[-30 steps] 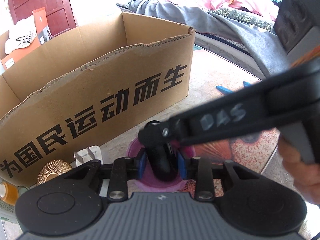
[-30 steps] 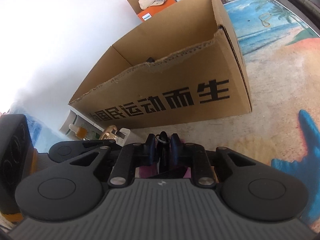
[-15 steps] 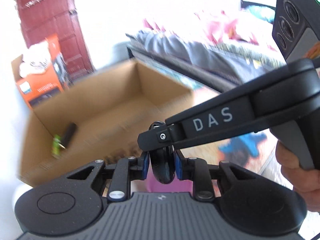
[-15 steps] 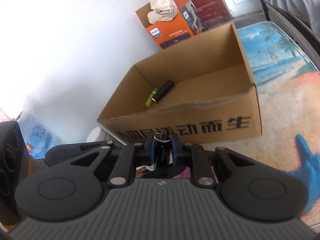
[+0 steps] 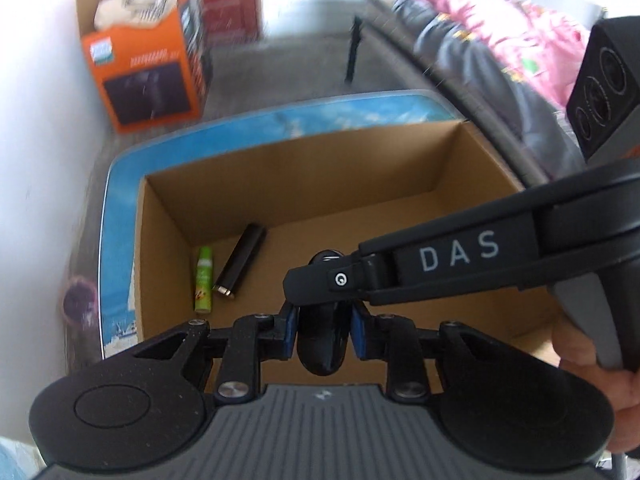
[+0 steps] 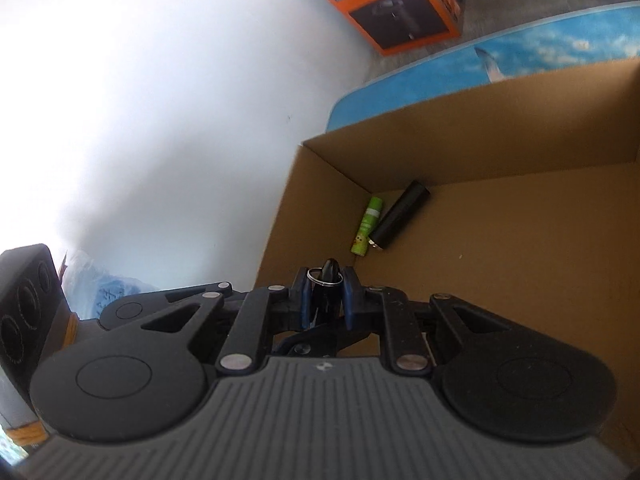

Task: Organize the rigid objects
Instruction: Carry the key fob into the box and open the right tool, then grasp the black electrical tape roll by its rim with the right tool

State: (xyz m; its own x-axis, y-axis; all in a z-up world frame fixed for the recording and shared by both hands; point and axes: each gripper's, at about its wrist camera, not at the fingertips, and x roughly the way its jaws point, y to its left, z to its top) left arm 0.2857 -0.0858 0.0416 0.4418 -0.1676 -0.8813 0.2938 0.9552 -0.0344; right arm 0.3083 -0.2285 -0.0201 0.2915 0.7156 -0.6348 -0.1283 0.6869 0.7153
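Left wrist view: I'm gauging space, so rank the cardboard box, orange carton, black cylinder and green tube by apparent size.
1. cardboard box
2. orange carton, though farther away
3. black cylinder
4. green tube, slightly smaller

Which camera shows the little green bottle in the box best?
The left wrist view shows the green bottle best: you look almost straight down on its whole length and label. The right wrist view shows it too, lying beside the black tube, only more slanted.

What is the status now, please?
Both grippers, left gripper and right gripper, shut on black object. Above cardboard box. Nothing in the way.
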